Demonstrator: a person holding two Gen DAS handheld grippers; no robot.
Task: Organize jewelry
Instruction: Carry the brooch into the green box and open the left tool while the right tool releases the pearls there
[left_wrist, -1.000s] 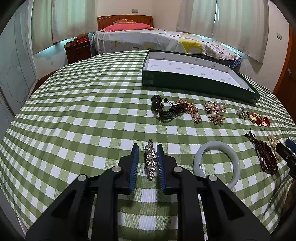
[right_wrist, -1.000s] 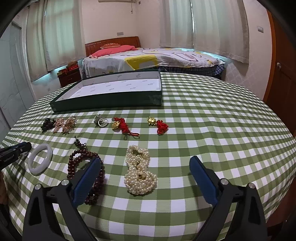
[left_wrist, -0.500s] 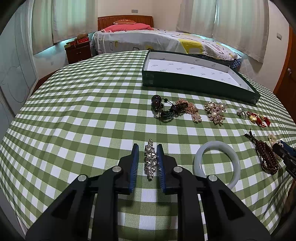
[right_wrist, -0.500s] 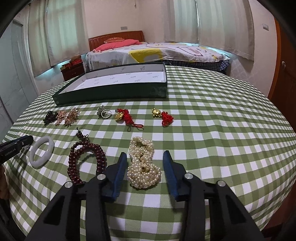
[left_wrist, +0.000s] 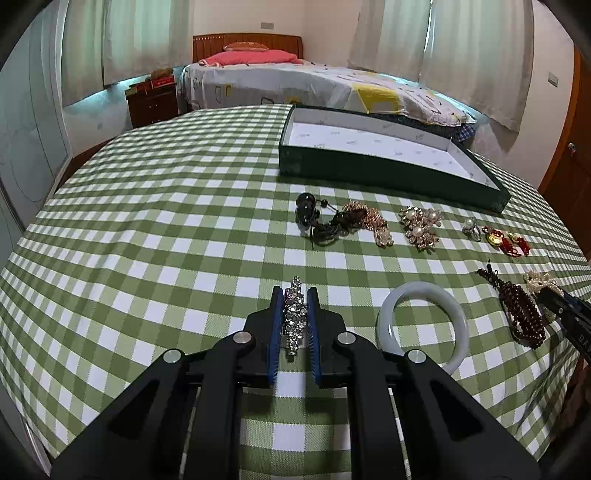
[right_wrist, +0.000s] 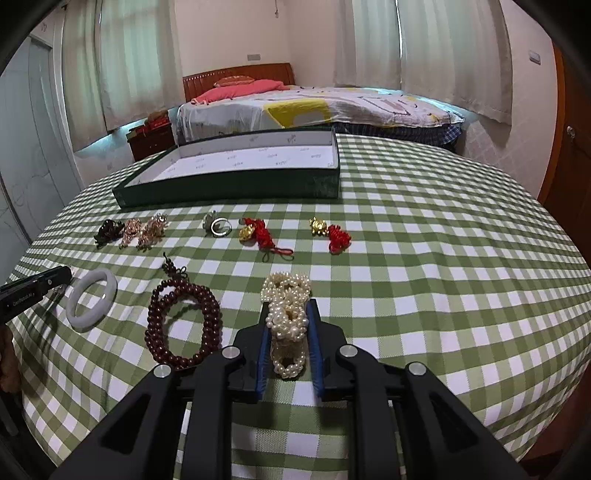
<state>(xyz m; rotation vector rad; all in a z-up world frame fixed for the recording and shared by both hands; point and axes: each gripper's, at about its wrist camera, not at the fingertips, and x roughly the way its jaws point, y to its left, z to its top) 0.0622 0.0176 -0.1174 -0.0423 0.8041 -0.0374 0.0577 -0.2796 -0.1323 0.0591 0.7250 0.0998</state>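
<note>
My right gripper (right_wrist: 288, 339) has just closed from wide open, its fingers (right_wrist: 263, 354) now squeezing the pearl bracelet (right_wrist: 286, 317); my left gripper (left_wrist: 293, 325) tightens on the rhinestone strip (left_wrist: 293, 314).

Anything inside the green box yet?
The green box shows only its white printed lining, with no jewelry on the floor visible in either view. A strip of floor just behind the near wall is hidden, so something small lying there cannot be ruled out.
</note>
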